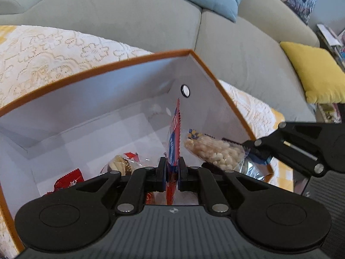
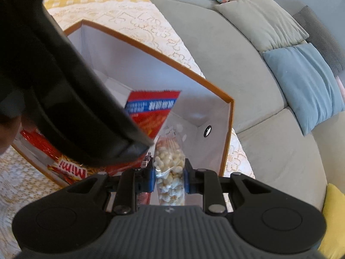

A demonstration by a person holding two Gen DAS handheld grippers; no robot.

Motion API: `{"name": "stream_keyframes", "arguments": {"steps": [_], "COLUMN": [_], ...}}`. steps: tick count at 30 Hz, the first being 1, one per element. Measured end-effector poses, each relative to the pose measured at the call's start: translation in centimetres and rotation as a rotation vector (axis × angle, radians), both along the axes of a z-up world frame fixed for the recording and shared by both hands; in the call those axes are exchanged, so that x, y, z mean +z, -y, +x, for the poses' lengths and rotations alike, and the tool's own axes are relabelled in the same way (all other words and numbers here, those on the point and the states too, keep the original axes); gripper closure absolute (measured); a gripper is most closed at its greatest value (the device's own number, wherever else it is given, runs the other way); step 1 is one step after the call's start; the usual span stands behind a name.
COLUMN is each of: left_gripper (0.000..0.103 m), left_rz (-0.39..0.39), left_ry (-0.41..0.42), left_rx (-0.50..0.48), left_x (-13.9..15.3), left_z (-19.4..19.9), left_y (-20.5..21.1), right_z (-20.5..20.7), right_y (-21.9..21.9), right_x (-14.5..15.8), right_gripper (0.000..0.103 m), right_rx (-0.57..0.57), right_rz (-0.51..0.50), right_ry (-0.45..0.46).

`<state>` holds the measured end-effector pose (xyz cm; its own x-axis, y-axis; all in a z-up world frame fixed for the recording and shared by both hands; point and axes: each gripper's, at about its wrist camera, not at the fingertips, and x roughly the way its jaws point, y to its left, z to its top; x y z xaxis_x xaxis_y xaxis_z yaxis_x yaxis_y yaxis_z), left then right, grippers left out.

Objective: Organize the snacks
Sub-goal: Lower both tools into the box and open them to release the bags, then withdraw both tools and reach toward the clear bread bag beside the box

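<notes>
With the left claw (image 1: 172, 173) pinching the red packet (image 1: 173, 142) and the right claw (image 2: 169, 178) pinching the clear puff bag (image 2: 169, 164), lower both well inside the orange-rimmed box (image 1: 86, 75) before releasing, clear of its walls.

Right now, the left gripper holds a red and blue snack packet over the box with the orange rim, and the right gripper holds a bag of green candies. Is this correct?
Not quite. The right gripper holds a clear bag of pale puffed snacks, not green candies; the right wrist view shows this. The rest stands: the left gripper is shut on the red and blue snack packet over the box with the orange rim.
</notes>
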<state>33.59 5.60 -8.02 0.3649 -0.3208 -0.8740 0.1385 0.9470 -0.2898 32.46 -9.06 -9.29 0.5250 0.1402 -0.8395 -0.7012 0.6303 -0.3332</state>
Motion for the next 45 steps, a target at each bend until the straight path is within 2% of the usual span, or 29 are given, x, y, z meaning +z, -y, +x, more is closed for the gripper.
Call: {"name": "stream_keyframes", "arguments": {"steps": [8, 13, 17, 21, 24, 27, 30, 37, 45], "left_gripper": [0.094, 0.086, 0.077, 0.057, 0.052, 0.049, 0.048, 0.047, 0.047], "left_rz": [0.001, 0.019, 0.031, 0.065, 0.081, 0.109, 0.125, 0.151, 0.175], "left_ry": [-0.053, -0.087, -0.106, -0.108, -0.091, -0.053, -0.026, -0.024, 0.085], "left_rx": [0.004, 0.024, 0.021, 0.038, 0.051, 0.056, 0.05, 0.006, -0.051], "left_x": [-1.7, -2.4, -2.6, -2.5, -2.0, -1.0, 0.0, 2.2, 5.2], "left_z": [0.2, 0.5, 0.3, 0.1, -0.3, -0.7, -1.2, -2.7, -6.8], "left_y": [-0.1, -0.5, -0.5, -0.5, -0.5, -0.4, -0.3, -0.1, 1.3], "right_z": [-0.1, 0.2, 0.3, 0.0, -0.2, -0.6, -0.7, -2.2, -5.4], "right_y": [-0.4, -0.1, 0.0, 0.3, 0.6, 0.9, 1.0, 1.6, 4.3], "right_x": [-1.2, -1.9, -2.4, -2.1, -1.6, -0.8, -0.1, 2.3, 5.1], "right_gripper": [0.082, 0.082, 0.081, 0.076, 0.066, 0.062, 0.061, 0.06, 0.06], "right_rx": [0.025, 0.021, 0.011, -0.013, -0.027, -0.037, -0.04, -0.062, -0.116], "right_rz": [-0.028, -0.02, -0.015, 0.001, 0.016, 0.029, 0.033, 0.069, 0.201], "right_ry": [-0.012, -0.053, -0.089, -0.112, -0.107, -0.106, -0.099, -0.097, -0.081]}}
